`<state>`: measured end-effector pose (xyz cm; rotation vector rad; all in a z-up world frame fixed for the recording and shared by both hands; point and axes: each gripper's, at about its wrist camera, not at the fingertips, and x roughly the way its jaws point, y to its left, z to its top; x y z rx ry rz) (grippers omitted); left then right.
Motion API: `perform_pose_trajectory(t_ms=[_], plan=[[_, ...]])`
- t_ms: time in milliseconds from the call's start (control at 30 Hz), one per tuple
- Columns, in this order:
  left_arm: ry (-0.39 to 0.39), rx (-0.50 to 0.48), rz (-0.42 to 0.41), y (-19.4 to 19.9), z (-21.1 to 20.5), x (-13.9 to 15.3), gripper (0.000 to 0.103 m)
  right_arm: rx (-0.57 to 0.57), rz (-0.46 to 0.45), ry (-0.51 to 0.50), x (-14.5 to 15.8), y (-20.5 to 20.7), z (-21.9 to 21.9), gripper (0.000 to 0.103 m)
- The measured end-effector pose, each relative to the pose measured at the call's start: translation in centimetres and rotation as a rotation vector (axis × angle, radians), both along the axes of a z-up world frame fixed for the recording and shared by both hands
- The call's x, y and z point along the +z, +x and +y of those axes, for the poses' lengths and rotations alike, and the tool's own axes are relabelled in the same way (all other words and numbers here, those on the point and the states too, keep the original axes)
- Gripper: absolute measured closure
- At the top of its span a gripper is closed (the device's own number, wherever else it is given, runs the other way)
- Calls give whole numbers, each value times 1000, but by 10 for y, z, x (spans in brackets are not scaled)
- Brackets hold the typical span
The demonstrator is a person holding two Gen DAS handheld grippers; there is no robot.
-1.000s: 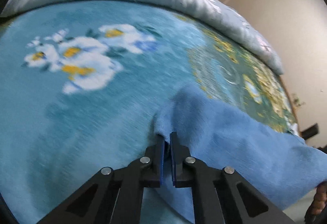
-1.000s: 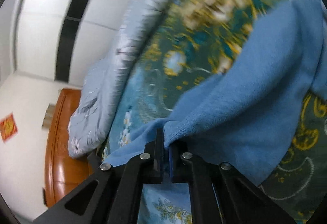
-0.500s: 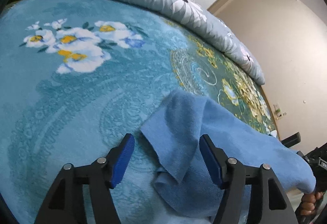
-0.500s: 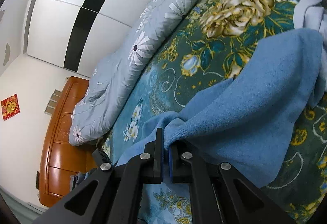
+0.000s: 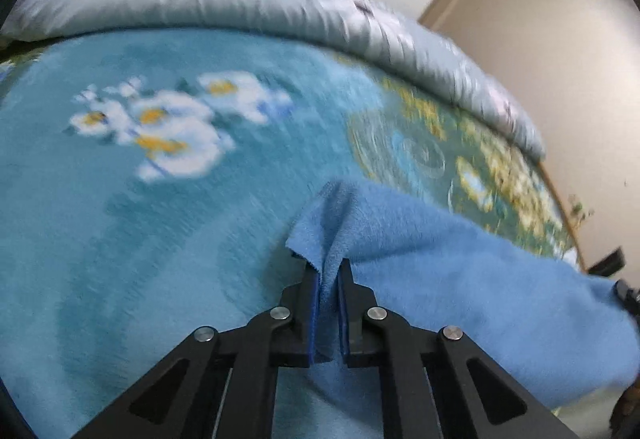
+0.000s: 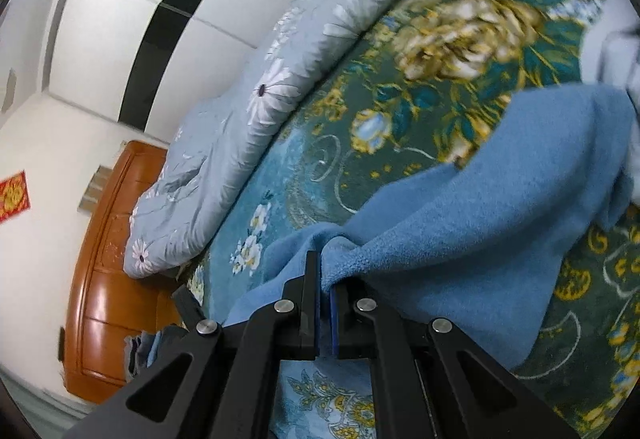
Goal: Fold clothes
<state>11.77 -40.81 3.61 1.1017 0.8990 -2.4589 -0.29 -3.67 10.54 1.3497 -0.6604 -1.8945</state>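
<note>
A: where's the blue fleece cloth [image 5: 460, 279] at?

B: It's draped over the floral blanket [image 5: 160, 239], below the grey daisy quilt [image 6: 256, 127]. One bunched edge is pinched tight in the left gripper [image 5: 327, 271], another edge is clamped in the right gripper [image 6: 325, 279]. Both jaws are squeezed onto fabric.

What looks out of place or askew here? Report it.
Nothing is damaged or spilled. The blue cloth hangs bunched and uneven between the left gripper and right gripper, both shut on its edge, above the floral blanket. A pale garment lies crumpled beyond it.
</note>
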Motion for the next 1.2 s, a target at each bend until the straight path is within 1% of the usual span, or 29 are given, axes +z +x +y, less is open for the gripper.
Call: perform_pose_trajectory(t_ms=[67, 133, 200, 233, 267, 300, 367, 400, 433, 467, 500, 567, 633, 700, 767, 867, 967, 1067, 1100, 1133, 1200], plan=[[-9, 38, 34, 8, -18, 22, 95, 15, 20, -5, 13, -5, -16, 99], [-23, 78, 67, 18, -41, 52, 95, 31, 38, -19, 29, -13, -36, 100], [-81, 146, 136, 37, -65, 103, 95, 54, 65, -47, 49, -21, -56, 100], [-99, 166, 171, 47, -71, 123, 95, 76, 100, -77, 69, -24, -72, 100], [-121, 186, 223, 61, -77, 150, 95, 99, 136, -107, 89, -25, -86, 100], [-148, 198, 289, 81, -81, 181, 95, 126, 179, -134, 107, -23, -96, 100], [-189, 208, 373, 117, -80, 224, 95, 182, 283, -182, 144, -10, -112, 100], [-193, 210, 412, 137, -76, 239, 95, 210, 343, -204, 162, 0, -119, 100], [-193, 206, 423, 154, -71, 242, 95, 240, 397, -224, 178, 10, -125, 100], [-193, 201, 433, 170, -66, 243, 95, 271, 428, -238, 183, 20, -126, 100], [-194, 202, 419, 179, -62, 238, 95, 299, 451, -246, 185, 29, -127, 100], [-174, 195, 363, 195, -52, 215, 95, 327, 426, -186, 167, 38, -130, 100], [-129, 190, 311, 207, -44, 181, 95, 328, 350, -95, 136, 36, -131, 100], [-80, 190, 261, 215, -34, 147, 95, 318, 261, -7, 95, 33, -126, 100], [-21, 164, 188, 220, -19, 111, 95, 306, 204, 42, 62, 31, -114, 100], [52, 115, 132, 227, 6, 76, 95, 283, 141, 90, 24, 30, -87, 100], [130, 47, 93, 230, 31, 50, 95, 266, 127, 133, 8, 32, -62, 100], [148, -16, 52, 225, 53, 37, 95, 244, 124, 169, -2, 34, -39, 100], [139, -36, 39, 222, 58, 36, 94, 237, 124, 182, -5, 34, -32, 100], [135, -46, 33, 221, 64, 37, 94, 229, 125, 199, -9, 34, -25, 100], [130, -49, 25, 217, 68, 36, 91, 214, 115, 251, -21, 33, -16, 100]])
